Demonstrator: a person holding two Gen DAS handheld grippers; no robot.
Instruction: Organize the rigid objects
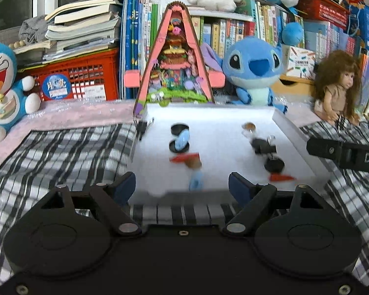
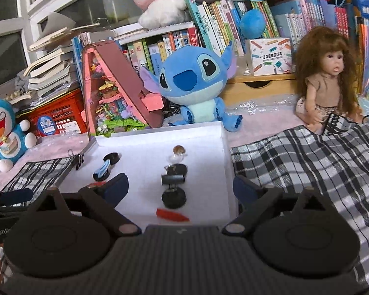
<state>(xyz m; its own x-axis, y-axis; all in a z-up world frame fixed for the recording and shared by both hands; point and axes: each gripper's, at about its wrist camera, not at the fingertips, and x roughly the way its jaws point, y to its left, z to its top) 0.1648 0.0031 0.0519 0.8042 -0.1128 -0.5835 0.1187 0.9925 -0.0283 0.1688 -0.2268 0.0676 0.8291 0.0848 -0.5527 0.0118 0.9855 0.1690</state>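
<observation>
A white tray (image 1: pixel 216 127) (image 2: pixel 140 152) lies on a plaid cloth and holds small rigid pieces. On its left part are a black disc (image 2: pixel 111 158) and a blue ring on another disc (image 1: pixel 180 139) (image 2: pixel 102 170). To the right lie a black cylinder (image 1: pixel 263 146) (image 2: pixel 172 179), a round black base (image 1: pixel 274 164) (image 2: pixel 173 198), a red sliver (image 1: pixel 281 177) (image 2: pixel 172 215) and a brown-topped clear piece (image 1: pixel 249 126) (image 2: pixel 178 150). My left gripper (image 1: pixel 182 186) is open over the tray's near edge, holding nothing. My right gripper (image 2: pixel 180 185) is open too, with nothing between its pads.
Behind the tray stand a pink triangular diorama (image 1: pixel 177 61), a blue plush (image 2: pixel 194 83) and a long-haired doll (image 2: pixel 327 83). A robot-cat plush (image 1: pixel 5 86), a red crate (image 1: pixel 81 78) and stacked books fill the back. The plaid cloth (image 2: pixel 307 172) spreads right.
</observation>
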